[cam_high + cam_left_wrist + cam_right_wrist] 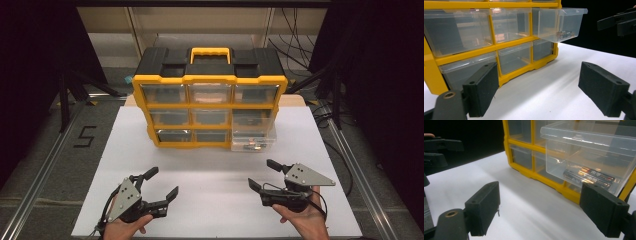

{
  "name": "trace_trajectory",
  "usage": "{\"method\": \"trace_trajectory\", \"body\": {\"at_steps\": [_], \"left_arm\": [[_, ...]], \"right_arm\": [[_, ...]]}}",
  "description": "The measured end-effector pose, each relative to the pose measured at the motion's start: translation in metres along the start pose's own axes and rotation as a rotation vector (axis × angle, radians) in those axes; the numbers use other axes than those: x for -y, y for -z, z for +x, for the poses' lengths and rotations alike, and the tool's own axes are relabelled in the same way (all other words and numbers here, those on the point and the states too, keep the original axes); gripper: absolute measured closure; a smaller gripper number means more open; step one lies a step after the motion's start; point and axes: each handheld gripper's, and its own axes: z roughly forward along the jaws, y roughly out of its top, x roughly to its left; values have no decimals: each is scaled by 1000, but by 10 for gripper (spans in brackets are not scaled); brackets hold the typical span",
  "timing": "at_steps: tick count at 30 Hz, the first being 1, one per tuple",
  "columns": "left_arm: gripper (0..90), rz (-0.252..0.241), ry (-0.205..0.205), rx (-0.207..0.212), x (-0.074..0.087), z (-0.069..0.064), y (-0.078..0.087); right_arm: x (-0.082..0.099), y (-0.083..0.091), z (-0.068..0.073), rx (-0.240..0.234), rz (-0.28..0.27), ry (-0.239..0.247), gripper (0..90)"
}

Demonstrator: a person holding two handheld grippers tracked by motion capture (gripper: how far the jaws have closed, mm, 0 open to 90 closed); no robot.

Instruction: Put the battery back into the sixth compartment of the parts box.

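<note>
Dark room, black drapes at both sides, cables (295, 47) trailing on the floor behind. White table top (215, 200) on a metal-railed frame; a black mark shaped like a "5" (85, 136) on the grey floor to the left.

Yellow-and-black drawer organiser (210, 79) stands upright at the far middle of the table, yellow carry handle (210, 52) on top. Front is a three-by-three grid of clear plastic drawers. Eight sit flush in the frame; their contents cannot be made out through the glare.

One drawer, the pulled-out clear drawer (253, 140), sits at the right column, middle row as the gripper views show it, and juts forward toward the person. Inside it, batteries (589, 177) lie flat on the floor of the drawer, near its front wall; dark casings with copper-coloured bands, at least two, side by side. The left gripper view shows them as a small dark cluster at the drawer's front corner.

Left gripper (154, 186) held low over the near left of the table, jaws spread wide, nothing between them, pointing toward the organiser's lower left drawers. Right gripper (265, 176) over the near right, jaws likewise spread wide and empty, facing the open drawer, which is just ahead of it. Bare white table lies between both grippers and the organiser; nothing stands in the way. Grippers well apart from each other.
</note>
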Motion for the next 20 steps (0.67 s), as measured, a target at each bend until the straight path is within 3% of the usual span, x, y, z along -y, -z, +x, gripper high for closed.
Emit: {"method": "trace_trajectory", "body": {"at_steps": [17, 20], "left_arm": [[161, 1, 0, 1, 0, 0, 0], [161, 1, 0, 2, 0, 0, 0]], "right_arm": [[4, 1, 1, -3, -21, -13, 171], [3, 2, 0, 1, 0, -6, 170]]}}
